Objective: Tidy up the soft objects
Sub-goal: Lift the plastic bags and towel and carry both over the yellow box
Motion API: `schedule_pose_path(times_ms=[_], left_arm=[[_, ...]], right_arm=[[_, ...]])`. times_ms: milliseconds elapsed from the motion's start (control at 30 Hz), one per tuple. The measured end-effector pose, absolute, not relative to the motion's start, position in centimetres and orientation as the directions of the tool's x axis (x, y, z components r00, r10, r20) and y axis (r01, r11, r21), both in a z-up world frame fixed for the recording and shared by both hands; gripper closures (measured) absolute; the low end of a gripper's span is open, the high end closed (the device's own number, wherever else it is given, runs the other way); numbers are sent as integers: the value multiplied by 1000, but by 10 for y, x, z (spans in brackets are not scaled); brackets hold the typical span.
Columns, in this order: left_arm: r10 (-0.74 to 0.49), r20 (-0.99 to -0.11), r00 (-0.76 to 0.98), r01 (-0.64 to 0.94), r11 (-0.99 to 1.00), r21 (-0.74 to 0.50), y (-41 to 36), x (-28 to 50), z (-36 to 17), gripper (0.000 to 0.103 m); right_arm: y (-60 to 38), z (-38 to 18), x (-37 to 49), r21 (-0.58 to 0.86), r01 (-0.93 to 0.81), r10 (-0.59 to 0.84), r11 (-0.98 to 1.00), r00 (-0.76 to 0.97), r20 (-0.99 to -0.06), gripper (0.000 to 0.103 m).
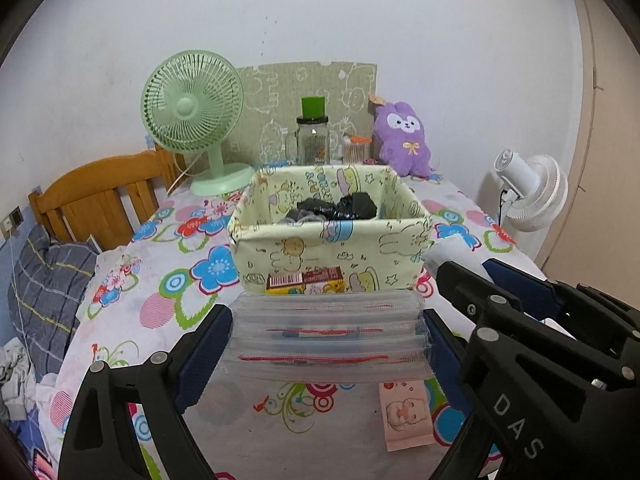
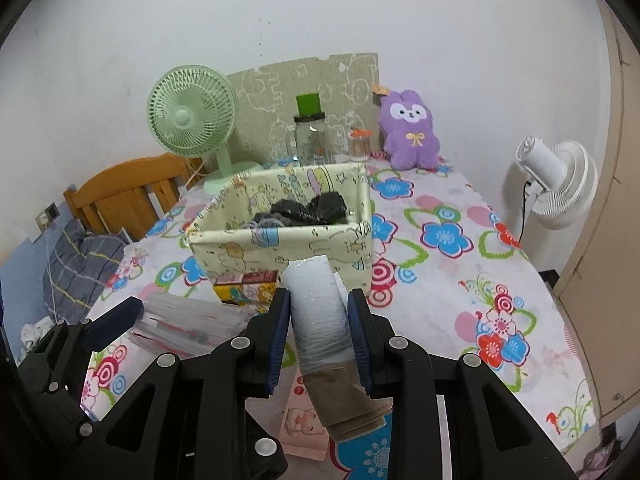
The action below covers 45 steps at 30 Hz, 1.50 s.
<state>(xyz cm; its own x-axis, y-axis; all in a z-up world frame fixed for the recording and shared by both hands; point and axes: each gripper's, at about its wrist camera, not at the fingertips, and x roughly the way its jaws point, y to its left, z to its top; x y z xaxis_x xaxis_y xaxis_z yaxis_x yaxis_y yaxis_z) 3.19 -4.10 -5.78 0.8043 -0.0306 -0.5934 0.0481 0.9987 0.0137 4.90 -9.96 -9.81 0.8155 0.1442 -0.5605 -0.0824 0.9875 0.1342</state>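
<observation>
While open, fabric bin (image 1: 332, 254) holds black bundles (image 1: 334, 208)

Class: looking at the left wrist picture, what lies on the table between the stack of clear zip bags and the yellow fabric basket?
A small box with a barcode lies between the zip bags and the fabric basket, seen in both wrist views.

Both tongs (image 1: 328, 344) (image 2: 318, 332): black plastic links, silver rivets, blue pads; white lettering, maybe "DAS"

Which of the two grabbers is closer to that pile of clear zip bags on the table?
Left. The left gripper straddles the stack of zip bags, a finger on either side. The right gripper sits off to the stack's right, clamped on a plastic-wrapped roll.
</observation>
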Motion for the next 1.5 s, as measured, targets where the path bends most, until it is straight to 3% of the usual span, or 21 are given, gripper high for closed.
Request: schedule_pose_path(times_ms=[1500], left_arm=[[-40,-506,862,51,999,7,-40,85,-3,9]], right_arm=[[-101,-38,100,153,-89,152,984,867,-474,70]])
